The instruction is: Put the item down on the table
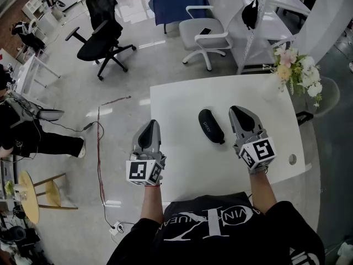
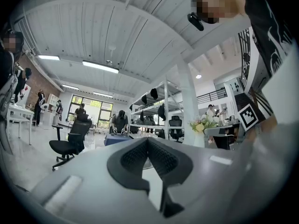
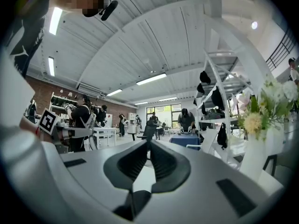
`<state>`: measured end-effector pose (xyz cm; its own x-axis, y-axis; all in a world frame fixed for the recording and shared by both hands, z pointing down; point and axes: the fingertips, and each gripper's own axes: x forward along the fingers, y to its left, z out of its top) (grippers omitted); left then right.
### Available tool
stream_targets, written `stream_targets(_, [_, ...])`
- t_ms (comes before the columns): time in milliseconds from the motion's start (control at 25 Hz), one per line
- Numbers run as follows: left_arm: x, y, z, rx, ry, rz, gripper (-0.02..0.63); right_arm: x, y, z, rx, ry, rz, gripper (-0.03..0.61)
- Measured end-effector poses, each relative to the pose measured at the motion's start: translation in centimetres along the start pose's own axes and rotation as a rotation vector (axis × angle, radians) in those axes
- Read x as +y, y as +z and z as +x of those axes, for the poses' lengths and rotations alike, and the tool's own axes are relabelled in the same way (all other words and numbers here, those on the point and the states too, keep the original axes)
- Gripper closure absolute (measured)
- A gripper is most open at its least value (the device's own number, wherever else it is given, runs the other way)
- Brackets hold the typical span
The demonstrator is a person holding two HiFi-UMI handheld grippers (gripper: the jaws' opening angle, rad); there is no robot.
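Black oblong case (image 1: 211,126) lies flat on the white tabletop (image 1: 182,101), long axis slanting from upper left to lower right in the head view. It sits between the two tongs, free of both. Right tongs (image 1: 237,111) are just beside it on its right, a narrow strip of bare tabletop between them. Left tongs (image 1: 150,125) are well apart to its left, over the tabletop's left edge. In the left gripper view the left tongs (image 2: 147,141) are pressed together at the tips, nothing between them, with only a sliver of white surface showing through the gap behind the tips. In the right gripper view the right tongs (image 3: 148,144) are likewise closed tip to tip and empty. Neither gripper view shows the case: both look out level over the room and their own grey bodies block the tabletop below. Pale print on the case is too small to read. The flowers (image 1: 298,70) stand at the tabletop's far right corner. The tabletop's near edge is hidden by the person's torso, and the marker cubes cover both hands.
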<state>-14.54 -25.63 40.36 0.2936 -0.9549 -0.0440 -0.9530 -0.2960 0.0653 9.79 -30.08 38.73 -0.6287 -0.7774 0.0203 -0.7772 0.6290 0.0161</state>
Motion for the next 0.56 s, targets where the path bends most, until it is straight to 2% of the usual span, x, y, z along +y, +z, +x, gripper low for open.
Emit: stream_targets(560, [-0.30, -0.33, -0.03, -0.006, -0.005, 0.013, 0.601, -0.25, -0.96, -0.10, 0.009, 0.002, 0.021, 0.551])
